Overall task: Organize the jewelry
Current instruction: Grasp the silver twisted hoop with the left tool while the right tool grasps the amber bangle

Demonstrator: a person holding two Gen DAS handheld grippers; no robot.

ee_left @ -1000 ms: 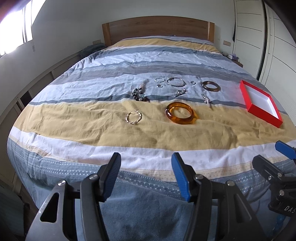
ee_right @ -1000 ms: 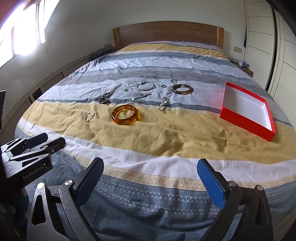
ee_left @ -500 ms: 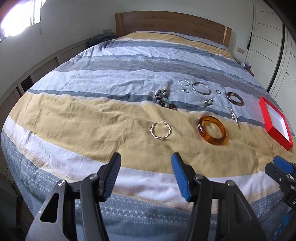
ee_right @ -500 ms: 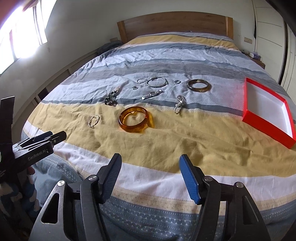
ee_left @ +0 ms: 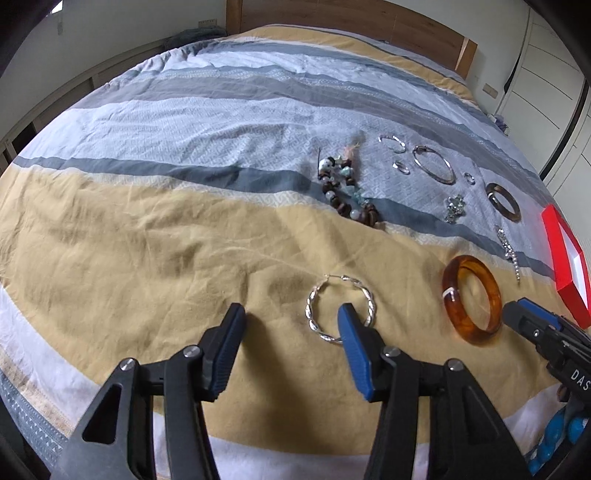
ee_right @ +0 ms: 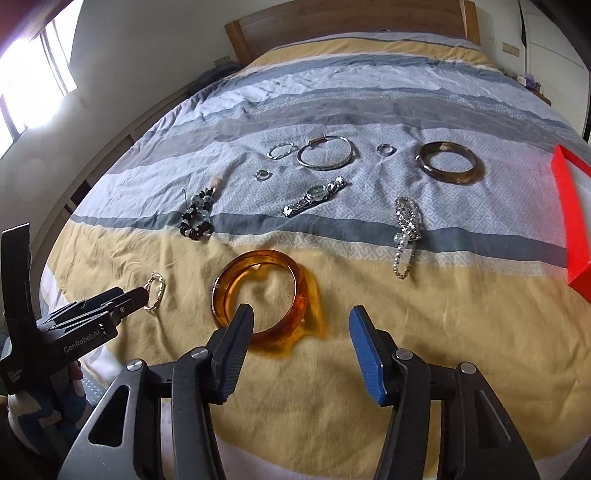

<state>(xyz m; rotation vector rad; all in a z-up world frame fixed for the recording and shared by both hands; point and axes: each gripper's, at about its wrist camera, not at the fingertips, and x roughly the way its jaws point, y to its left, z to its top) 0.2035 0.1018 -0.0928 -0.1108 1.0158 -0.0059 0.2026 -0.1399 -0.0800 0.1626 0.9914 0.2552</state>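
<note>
Jewelry lies spread on a striped bedspread. A twisted silver hoop (ee_left: 340, 308) lies just ahead of my open left gripper (ee_left: 291, 325), whose right fingertip overlaps it in view. An amber bangle (ee_right: 264, 302) lies just ahead of my open right gripper (ee_right: 301, 332), near its left fingertip; it also shows in the left wrist view (ee_left: 472, 299). Farther back lie a beaded bracelet (ee_left: 349, 192), a large silver bangle (ee_right: 325, 152), a watch (ee_right: 314, 195), a brown bangle (ee_right: 448, 162), a pearl-and-crystal chain (ee_right: 406, 230) and small rings (ee_right: 386, 149). A red tray (ee_right: 569, 218) sits at right.
The bed's wooden headboard (ee_right: 340, 26) is at the far end. A window (ee_right: 33, 74) and low shelving run along the left wall. White wardrobes (ee_left: 546, 74) stand at the right. The left gripper shows in the right wrist view (ee_right: 110, 306) beside the silver hoop (ee_right: 155, 291).
Both grippers have moved forward and down over the bed toward the jewelry. The left one has closed in on the silver hoop, the right one on the amber bangle.
</note>
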